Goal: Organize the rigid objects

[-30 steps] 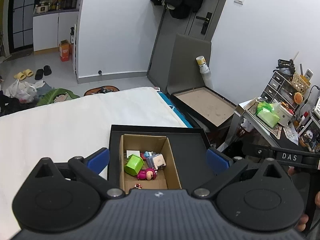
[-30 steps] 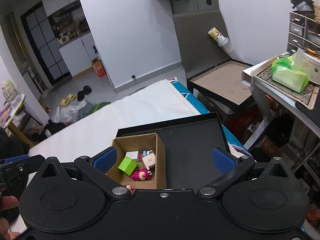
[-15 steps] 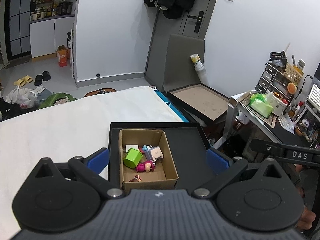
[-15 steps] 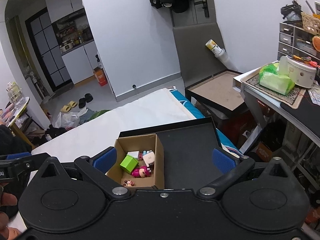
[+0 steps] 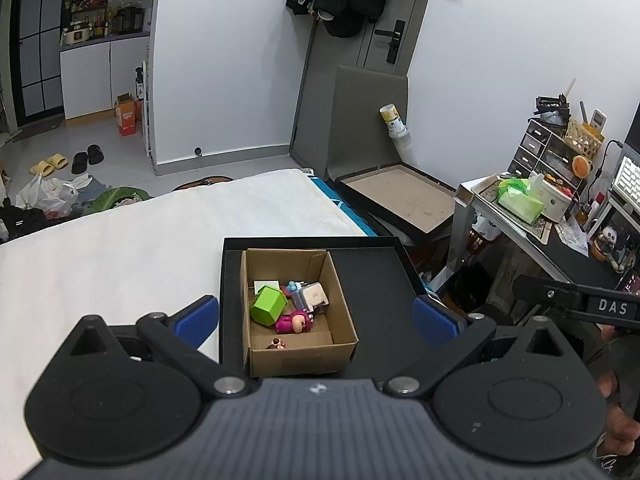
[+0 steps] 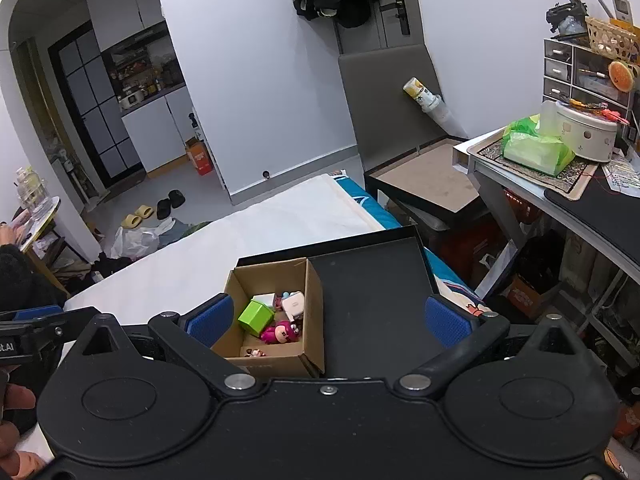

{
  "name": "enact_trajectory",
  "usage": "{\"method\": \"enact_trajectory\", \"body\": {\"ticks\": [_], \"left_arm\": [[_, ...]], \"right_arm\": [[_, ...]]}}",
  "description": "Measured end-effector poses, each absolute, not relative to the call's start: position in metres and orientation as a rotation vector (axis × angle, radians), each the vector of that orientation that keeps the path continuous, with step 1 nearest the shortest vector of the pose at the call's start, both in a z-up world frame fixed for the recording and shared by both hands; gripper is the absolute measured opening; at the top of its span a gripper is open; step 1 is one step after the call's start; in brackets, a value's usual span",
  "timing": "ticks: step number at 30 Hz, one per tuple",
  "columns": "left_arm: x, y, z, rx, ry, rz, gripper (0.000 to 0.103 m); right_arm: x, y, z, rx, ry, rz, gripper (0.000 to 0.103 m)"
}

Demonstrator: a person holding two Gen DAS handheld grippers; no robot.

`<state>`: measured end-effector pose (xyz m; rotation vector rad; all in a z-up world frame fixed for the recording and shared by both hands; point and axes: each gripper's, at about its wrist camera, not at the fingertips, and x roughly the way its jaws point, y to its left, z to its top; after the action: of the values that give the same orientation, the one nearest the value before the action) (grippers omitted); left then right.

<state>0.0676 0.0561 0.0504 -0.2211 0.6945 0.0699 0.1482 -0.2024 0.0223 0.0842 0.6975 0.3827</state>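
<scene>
A brown cardboard box point(image 5: 344, 312) stands in the left part of a black tray point(image 5: 372, 280) on the white bed. In it lie a green cube point(image 5: 268, 305), a pink figurine point(image 5: 294, 322), a white gadget point(image 5: 314, 295) and a tiny figure point(image 5: 277, 344). My left gripper point(image 5: 316, 316) is open and empty, held well above and before the box. The right wrist view shows the same box point(image 6: 314, 320), tray point(image 6: 372, 292), green cube point(image 6: 256, 315) and pink figurine point(image 6: 280, 333). My right gripper point(image 6: 326, 316) is open and empty, also held back above the tray.
The white mattress point(image 5: 120, 240) spreads to the left. A desk with a green tissue pack point(image 5: 518, 200) and clutter stands on the right. A second open black box point(image 5: 396, 196) leans by the door. Shoes and bags lie on the floor at far left.
Both grippers have drawn back and risen from the box, so the box and tray look smaller and farther away. Both stay open and empty. The toys have not moved.
</scene>
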Motion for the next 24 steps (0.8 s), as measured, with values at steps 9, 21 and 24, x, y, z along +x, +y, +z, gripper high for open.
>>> {"method": "enact_trajectory", "body": {"ticks": [9, 21, 24], "left_arm": [[0.0642, 0.0581, 0.0492, -0.220, 0.694, 0.072, 0.102], [0.0604, 0.0615, 0.0524, -0.218, 0.689, 0.077, 0.102], [0.0603, 0.0617, 0.0523, -0.218, 0.690, 0.076, 0.102]], "right_arm": [[0.1422, -0.2030, 0.0188, 0.090, 0.699, 0.392, 0.103], [0.1388, -0.2009, 0.0167, 0.082, 0.699, 0.398, 0.103], [0.1388, -0.2005, 0.0166, 0.084, 0.699, 0.399, 0.103]]}}
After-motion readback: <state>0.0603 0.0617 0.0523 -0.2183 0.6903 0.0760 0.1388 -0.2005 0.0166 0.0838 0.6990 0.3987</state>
